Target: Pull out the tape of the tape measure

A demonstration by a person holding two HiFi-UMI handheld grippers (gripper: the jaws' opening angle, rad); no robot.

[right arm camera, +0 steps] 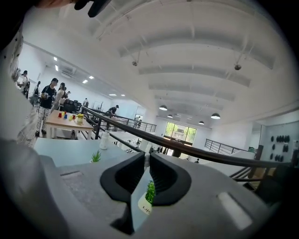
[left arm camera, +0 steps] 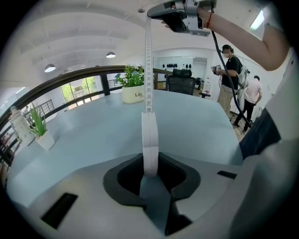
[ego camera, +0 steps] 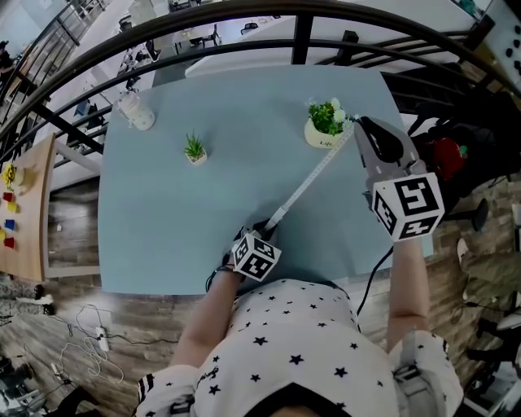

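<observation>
The white tape measure case (ego camera: 265, 231) sits near the table's front edge, edge-on between the jaws of my left gripper (ego camera: 267, 228), which is shut on it. From the case (left arm camera: 149, 140) the drawn-out tape (ego camera: 313, 179) runs diagonally up and right, raised off the blue table (ego camera: 163, 228). Its far end is pinched in my right gripper (ego camera: 358, 124), held above the table's back right next to a potted plant (ego camera: 326, 124). In the left gripper view the tape (left arm camera: 148, 70) climbs to the right gripper (left arm camera: 154, 13). In the right gripper view the jaws of the right gripper (right arm camera: 146, 158) stand almost together.
A small green plant in a white pot (ego camera: 194, 150) stands left of centre and a white bottle (ego camera: 137, 111) at the back left. A black railing (ego camera: 301, 24) runs behind the table. Two people (left arm camera: 236, 79) stand beyond the table's right side.
</observation>
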